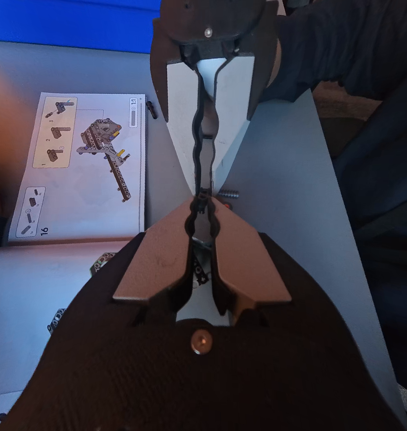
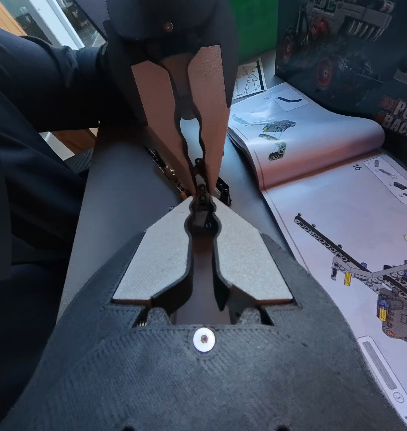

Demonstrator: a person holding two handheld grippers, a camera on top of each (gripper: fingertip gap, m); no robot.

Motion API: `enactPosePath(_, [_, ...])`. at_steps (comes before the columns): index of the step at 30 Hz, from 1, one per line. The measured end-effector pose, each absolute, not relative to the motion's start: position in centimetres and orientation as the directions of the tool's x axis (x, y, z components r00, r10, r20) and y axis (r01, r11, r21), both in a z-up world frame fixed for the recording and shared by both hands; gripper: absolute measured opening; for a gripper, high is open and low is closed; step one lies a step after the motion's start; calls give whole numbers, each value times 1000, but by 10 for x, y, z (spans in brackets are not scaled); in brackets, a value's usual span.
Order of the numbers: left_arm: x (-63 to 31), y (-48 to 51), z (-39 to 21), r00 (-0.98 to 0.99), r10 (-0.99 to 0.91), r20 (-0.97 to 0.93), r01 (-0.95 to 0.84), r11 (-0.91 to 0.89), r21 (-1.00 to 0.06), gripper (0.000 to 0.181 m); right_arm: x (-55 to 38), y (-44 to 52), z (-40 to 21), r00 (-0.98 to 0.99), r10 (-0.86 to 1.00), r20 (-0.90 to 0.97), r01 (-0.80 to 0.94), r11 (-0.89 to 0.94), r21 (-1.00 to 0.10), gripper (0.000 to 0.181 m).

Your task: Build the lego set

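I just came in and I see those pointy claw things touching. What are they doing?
A person is building a Lego set with two hand-held tools. The left gripper and the right gripper meet tip to tip above the grey table, each shut on a small black Lego piece, apparently pushing two parts together. The instruction booklet lies open beside them, and a small grey spring waits on the table.

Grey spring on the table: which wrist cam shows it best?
Left wrist view. The grey spring lies in plain sight on the table, just right of where the two grippers' fingers meet around a small black part. In the right wrist view I can't find the spring; the fingers and the partly built model cover that area.
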State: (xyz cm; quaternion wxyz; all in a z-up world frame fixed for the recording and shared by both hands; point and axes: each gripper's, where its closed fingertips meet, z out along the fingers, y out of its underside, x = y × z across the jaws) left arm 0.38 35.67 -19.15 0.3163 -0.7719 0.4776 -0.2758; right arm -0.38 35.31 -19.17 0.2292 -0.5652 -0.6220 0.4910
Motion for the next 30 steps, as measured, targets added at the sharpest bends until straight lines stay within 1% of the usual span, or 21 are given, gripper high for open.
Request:
enactPosePath(10, [5, 357, -189, 386, -908, 163, -533, -364, -764, 6, -3, 353, -189, -262, 927, -270, 475, -120, -872, 6])
enactPosePath(17, [5, 359, -185, 391, -899, 196, -498, -386, -777, 6, -2, 356, -183, -262, 908, -327, 455, -182, -872, 5])
enactPosePath(21, [4, 360, -190, 398, -897, 191, -511, -389, -766, 4, -2, 358, -182, -257, 905, -340, 450, -199, -871, 5])
enactPosePath(27, [3, 359, -190, 390, -909, 148, -543, -357, -760, 5, -2, 358, -182, -259, 913, -315, 447, -176, -877, 5])
enactPosePath(30, [-4, 362, -181, 396, -908, 135, -539, -350, -766, 11, 0, 364, -179, -241, 924, -298, 435, -171, -884, 5])
